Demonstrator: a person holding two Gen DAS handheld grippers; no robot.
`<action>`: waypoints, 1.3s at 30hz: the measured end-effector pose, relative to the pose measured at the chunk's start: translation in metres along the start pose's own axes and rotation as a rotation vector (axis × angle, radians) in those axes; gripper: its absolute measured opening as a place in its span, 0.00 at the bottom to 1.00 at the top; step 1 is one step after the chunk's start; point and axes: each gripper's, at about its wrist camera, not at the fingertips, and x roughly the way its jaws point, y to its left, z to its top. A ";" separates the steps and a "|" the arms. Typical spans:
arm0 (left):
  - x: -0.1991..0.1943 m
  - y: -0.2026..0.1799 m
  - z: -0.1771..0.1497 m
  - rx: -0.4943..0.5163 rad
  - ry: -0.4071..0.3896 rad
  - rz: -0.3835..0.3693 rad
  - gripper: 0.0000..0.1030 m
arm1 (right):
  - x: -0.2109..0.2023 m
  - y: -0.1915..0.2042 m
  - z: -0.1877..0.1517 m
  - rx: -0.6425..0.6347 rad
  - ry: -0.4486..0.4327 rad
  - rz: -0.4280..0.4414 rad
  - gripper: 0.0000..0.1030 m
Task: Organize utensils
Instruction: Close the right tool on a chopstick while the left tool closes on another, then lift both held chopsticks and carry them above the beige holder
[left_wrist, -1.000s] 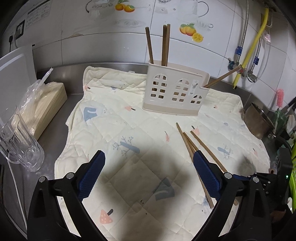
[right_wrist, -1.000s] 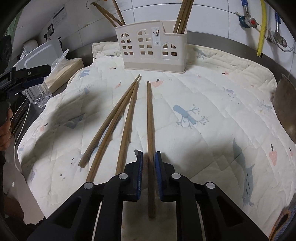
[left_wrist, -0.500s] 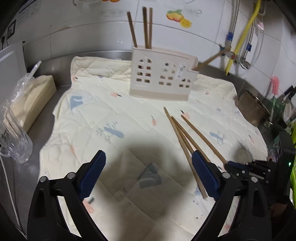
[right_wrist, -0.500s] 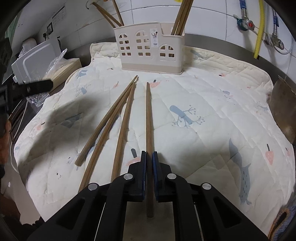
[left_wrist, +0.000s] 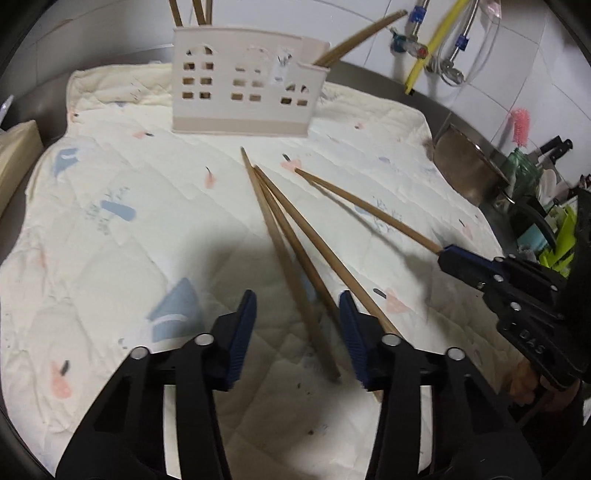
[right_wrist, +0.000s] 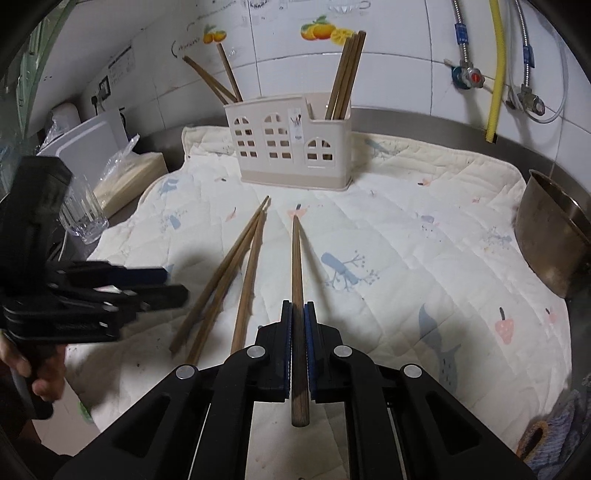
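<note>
My right gripper (right_wrist: 297, 345) is clenched on one chopstick (right_wrist: 296, 266) pointing to 12 o'clock, toward the holder (right_wrist: 291, 147). My left gripper (left_wrist: 297, 334) has just been closing around the loose chopsticks (left_wrist: 284, 251) on the cloth (left_wrist: 110, 240), not pressing yet. I think it may catch two together, or push one away.

The left gripper (left_wrist: 297, 334) has dropped toward the loose chopsticks (left_wrist: 291, 258), its jaws narrowing around them; the right gripper (right_wrist: 298, 347) has lifted its chopstick (right_wrist: 297, 295).
</note>
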 end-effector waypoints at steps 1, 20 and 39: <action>0.003 -0.001 0.000 -0.006 0.007 -0.005 0.36 | -0.001 0.000 0.000 0.001 -0.005 0.003 0.06; 0.033 -0.006 0.007 -0.046 0.065 0.062 0.15 | -0.007 -0.005 0.000 0.012 -0.030 0.017 0.06; -0.027 0.006 0.035 0.054 -0.074 0.045 0.06 | -0.024 -0.001 0.027 0.001 -0.088 -0.007 0.06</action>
